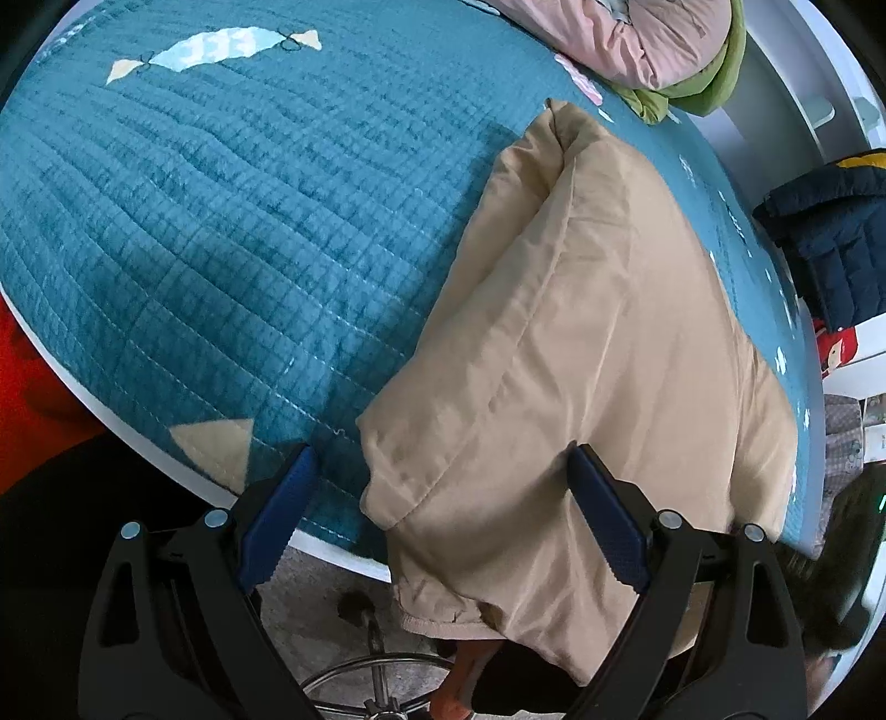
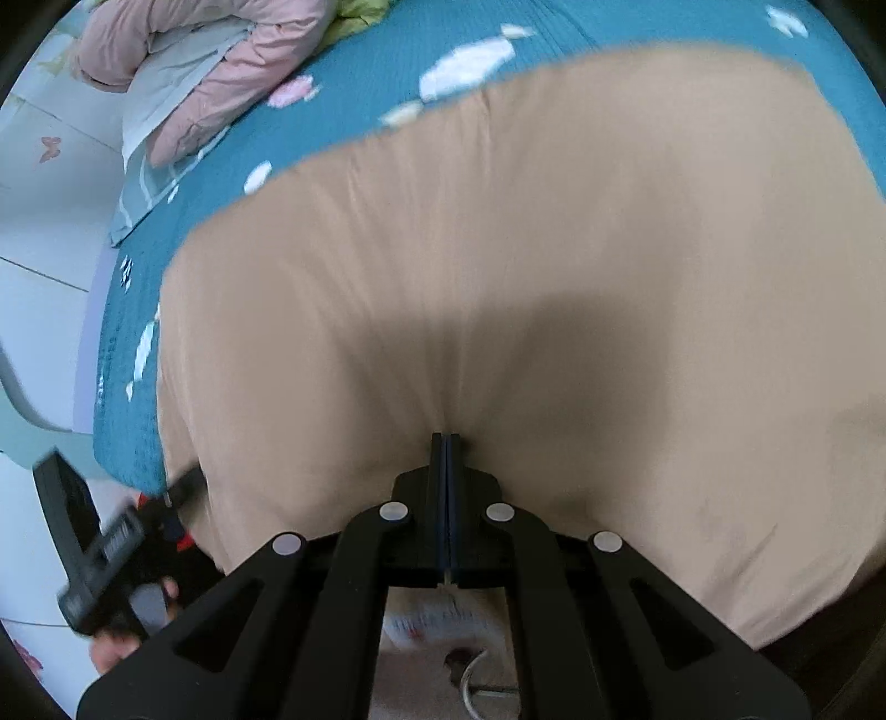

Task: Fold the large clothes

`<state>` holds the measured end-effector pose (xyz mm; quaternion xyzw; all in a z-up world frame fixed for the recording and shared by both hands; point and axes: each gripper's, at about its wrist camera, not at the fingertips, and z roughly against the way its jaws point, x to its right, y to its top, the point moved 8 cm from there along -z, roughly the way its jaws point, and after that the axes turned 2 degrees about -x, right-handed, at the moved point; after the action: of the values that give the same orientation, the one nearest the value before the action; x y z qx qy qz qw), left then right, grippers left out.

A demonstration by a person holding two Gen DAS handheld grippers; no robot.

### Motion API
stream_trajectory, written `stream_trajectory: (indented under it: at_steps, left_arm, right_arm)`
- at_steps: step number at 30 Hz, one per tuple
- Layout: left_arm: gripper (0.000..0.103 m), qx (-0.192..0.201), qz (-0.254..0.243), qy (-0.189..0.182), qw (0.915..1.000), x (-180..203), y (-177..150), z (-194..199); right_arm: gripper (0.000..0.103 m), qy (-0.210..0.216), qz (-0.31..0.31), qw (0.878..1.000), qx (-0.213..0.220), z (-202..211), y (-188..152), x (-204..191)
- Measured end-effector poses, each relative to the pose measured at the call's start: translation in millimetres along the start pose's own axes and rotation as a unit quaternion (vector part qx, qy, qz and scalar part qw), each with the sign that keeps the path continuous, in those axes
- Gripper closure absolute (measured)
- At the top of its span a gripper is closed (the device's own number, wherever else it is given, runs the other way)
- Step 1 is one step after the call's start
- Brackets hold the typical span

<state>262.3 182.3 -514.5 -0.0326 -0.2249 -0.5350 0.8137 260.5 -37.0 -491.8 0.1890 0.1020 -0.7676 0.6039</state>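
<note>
A large beige padded garment lies folded lengthwise on a teal quilted bed cover, its near end hanging over the bed's edge. My left gripper is open, its blue-padded fingers on either side of the garment's near corner without pinching it. In the right wrist view the same garment fills the frame. My right gripper is shut on a pinch of its near edge. The left gripper also shows at the lower left of that view.
A pink padded jacket lies on a green garment at the bed's far end; the jacket also shows in the right wrist view. A dark navy jacket hangs at the right. A stool base stands on the floor below.
</note>
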Motion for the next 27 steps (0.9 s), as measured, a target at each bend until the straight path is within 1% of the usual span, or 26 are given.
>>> stream_trajectory:
  at_steps: [2,3,6,15,16,17,18,19,21,23,24,25,27]
  left_arm:
    - [0.012,-0.004,0.009,-0.01,0.9999,-2,-2,1]
    - [0.012,-0.006,0.012,-0.015,0.9998,-3,-3,1]
    - [0.012,-0.006,0.011,-0.018,0.9998,-3,-7,1]
    - [0.013,-0.001,0.012,-0.017,0.9998,1,-13,-2]
    - [0.02,0.002,0.011,-0.015,0.9998,1,-13,-1]
    - [0.025,0.006,0.011,-0.019,0.9997,3,-13,1]
    - [0.036,0.008,0.008,-0.023,0.9997,6,-14,2]
    - [0.051,0.01,0.001,-0.036,0.9993,12,-15,5]
    - [0.055,0.018,-0.008,-0.025,0.9995,18,-16,10]
    - [0.06,0.017,-0.015,-0.023,0.9995,23,-19,11]
    - [0.067,0.017,-0.014,-0.026,0.9994,23,-19,10]
    - [0.076,0.019,-0.014,-0.036,0.9991,25,-20,12]
    - [0.083,0.038,-0.02,-0.042,0.9982,32,-19,23]
  right_arm:
    - [0.103,0.008,-0.015,1.0,-0.015,-10,-16,5]
    - [0.103,0.009,-0.015,1.0,-0.007,-11,-19,6]
    - [0.103,-0.004,0.003,1.0,0.002,-12,-14,1]
    - [0.103,0.006,0.004,1.0,0.005,-19,-9,-2]
    - [0.103,0.007,0.004,1.0,0.006,-17,-11,0]
    - [0.103,0.009,0.004,1.0,0.006,-17,-12,1]
    - [0.103,0.01,0.005,1.0,0.006,-15,-14,4]
    - [0.103,0.011,0.005,1.0,0.007,-15,-14,4]
    - [0.103,0.013,0.007,1.0,0.007,-13,-16,6]
    - [0.103,0.013,0.009,1.0,0.008,-13,-16,5]
    - [0.103,0.011,0.013,1.0,0.01,-13,-16,5]
    - [0.103,0.01,0.016,1.0,0.011,-13,-16,4]
    - [0.103,0.01,0.022,1.0,0.015,-11,-16,2]
